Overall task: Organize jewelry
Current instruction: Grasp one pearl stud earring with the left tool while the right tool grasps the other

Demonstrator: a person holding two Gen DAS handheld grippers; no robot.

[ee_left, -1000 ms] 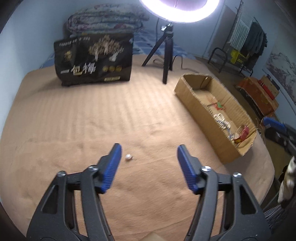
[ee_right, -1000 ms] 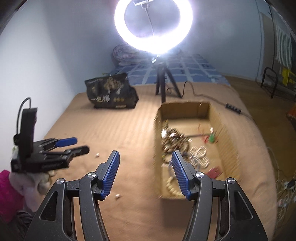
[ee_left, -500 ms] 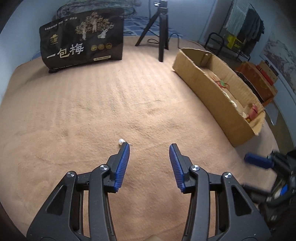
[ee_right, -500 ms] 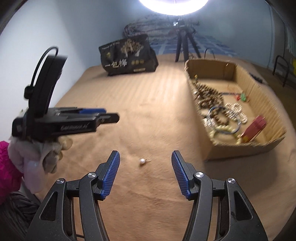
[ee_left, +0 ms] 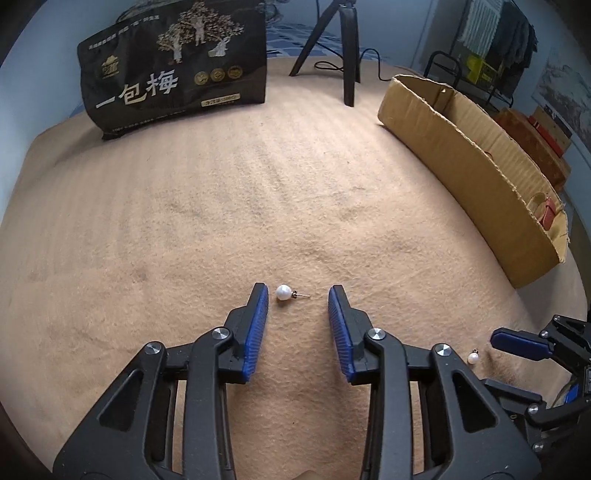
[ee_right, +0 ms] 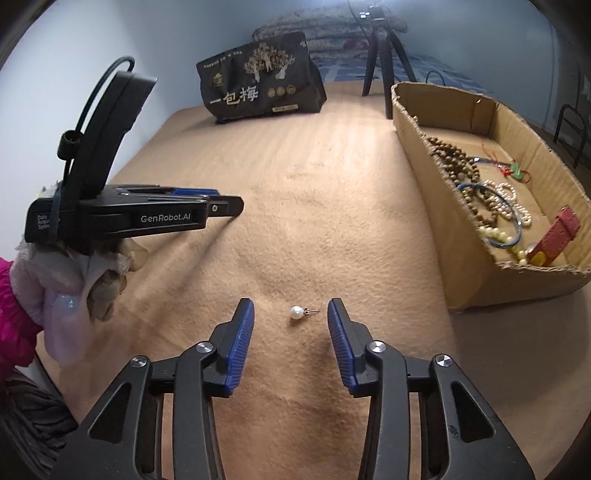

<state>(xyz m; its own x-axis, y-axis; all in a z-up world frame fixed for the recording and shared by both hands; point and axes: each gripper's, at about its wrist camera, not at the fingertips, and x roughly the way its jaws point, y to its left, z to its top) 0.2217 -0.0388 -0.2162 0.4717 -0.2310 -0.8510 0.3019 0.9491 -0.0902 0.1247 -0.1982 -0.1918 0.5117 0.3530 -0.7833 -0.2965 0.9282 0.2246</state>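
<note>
Tan blanket (ee_left: pixel 258 184), box (ee_right: pixel 476 273) at 2 o'clock, both grippers (ee_left: pixel 298 295) (ee_right: pixel 291 309) closing around pearl studs (ee_left: pixel 283 293) (ee_right: pixel 296 312), pads not touching yet.

A bedroom in a home, set up for filming. The work surface is a bed (ee_left: pixel 184 206) under a tan fleece blanket, with folded quilts (ee_right: pixel 332 26) piled at its head at twelve o'clock. A tripod (ee_left: pixel 345 48) stands on the bed beside a black snack bag (ee_left: pixel 173 66). At two o'clock in the left wrist view, clothes hang on a metal rack (ee_left: pixel 495 40).
</note>
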